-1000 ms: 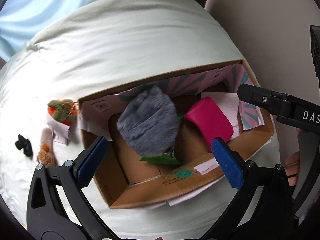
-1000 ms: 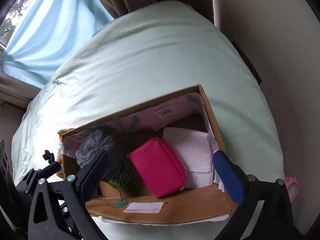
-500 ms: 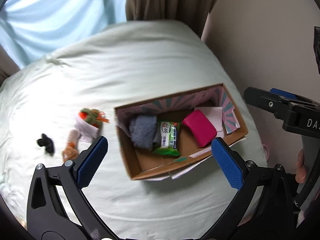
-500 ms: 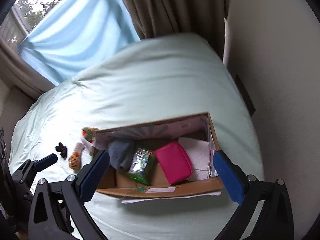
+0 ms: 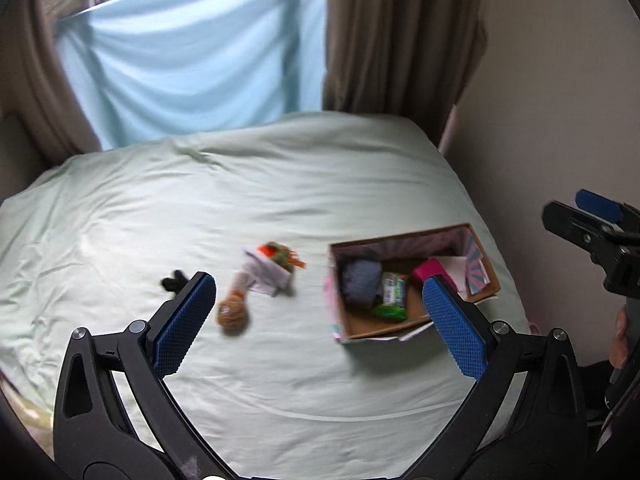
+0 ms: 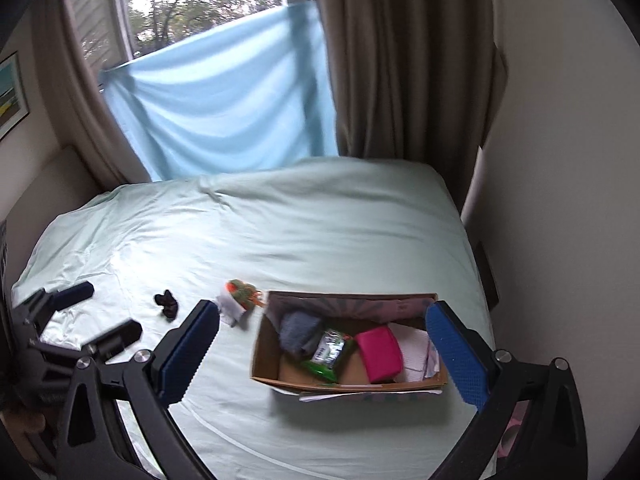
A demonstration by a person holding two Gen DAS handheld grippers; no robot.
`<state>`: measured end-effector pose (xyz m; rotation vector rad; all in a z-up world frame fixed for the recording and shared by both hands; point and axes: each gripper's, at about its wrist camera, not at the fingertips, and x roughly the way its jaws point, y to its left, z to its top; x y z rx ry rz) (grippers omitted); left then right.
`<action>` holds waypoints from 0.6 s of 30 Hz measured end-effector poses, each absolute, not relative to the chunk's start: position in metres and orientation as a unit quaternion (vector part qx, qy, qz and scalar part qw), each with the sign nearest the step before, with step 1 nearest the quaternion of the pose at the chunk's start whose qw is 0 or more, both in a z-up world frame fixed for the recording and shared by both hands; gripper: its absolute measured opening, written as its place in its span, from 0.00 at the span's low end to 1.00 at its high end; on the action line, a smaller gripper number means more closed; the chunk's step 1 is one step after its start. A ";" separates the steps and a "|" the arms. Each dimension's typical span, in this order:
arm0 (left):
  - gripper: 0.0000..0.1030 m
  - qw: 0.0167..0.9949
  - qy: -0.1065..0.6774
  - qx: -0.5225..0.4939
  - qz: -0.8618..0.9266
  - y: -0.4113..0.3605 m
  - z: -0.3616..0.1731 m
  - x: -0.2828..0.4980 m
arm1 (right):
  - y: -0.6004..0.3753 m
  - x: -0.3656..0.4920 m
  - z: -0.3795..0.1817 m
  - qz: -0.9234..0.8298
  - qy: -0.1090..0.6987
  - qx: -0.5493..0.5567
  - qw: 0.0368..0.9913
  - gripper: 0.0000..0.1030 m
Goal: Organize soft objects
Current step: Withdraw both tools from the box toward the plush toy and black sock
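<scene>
Both tongs hang above the bed [image 5: 320,184], spread wide and holding nothing: left gripper [image 5: 320,320], right gripper [image 6: 324,352]. The cardboard box [image 6: 268,360] near the bed's right edge holds a grey plush [image 6: 298,332], green packet [image 6: 328,350] and pink pouch [image 6: 380,354]. A brown plush toy [image 5: 234,312] lies left of it.

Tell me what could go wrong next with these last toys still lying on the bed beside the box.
The brown plush lies against the white wrap of the orange and green toy, so one pinch may snag both. The small black item is low on the soft sheet; the fingers might pinch fabric with it. The cardboard box looks crowded already, so added toys may sit high and spill.
</scene>
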<state>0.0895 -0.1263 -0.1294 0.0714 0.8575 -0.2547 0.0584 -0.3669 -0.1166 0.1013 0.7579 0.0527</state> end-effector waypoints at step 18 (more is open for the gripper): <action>1.00 0.914 0.394 0.007 -0.092 0.068 -0.120 0.075 | -0.209 0.033 -0.104 0.012 0.332 0.063 0.941 1.00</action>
